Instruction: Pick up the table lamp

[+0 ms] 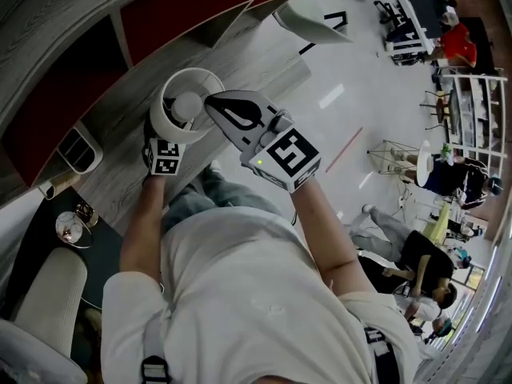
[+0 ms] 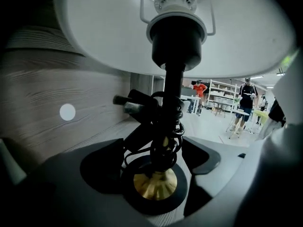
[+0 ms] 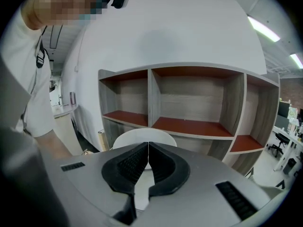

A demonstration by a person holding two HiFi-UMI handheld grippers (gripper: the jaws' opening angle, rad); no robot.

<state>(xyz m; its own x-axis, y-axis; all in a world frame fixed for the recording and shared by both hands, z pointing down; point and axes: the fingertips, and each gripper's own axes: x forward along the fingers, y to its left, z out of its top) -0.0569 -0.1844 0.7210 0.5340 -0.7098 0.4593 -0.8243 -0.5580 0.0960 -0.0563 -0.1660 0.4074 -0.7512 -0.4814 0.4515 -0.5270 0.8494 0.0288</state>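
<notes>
The left gripper (image 2: 158, 160) has its fingers (image 2: 102, 167) closed on the foot of the table lamp (image 1: 188, 102). Its black stem, wound with a dark cord (image 2: 165, 126), rises from between them, and a brass collar (image 2: 155, 183) sits low in the gap. The white shade (image 2: 94, 32) spreads wide just above. In the head view the left forearm reaches forward from the body. Only the marker cube shows under the shade, and the lamp is held up in front of the grey wooden shelf unit (image 1: 72, 70).

To the right, the right gripper (image 1: 232, 114) is held out on a bent arm, its tip at the shade's rim; whether it touches cannot be told. Its own view shows the fingers (image 3: 130, 167) pressed together with nothing between them. The shade's rim peeks up just behind them, and the red-brown boards of the shelf unit lie beyond.

The head view alone shows the bulb down inside the open shade; the left gripper view alone shows the grip on the lamp
</notes>
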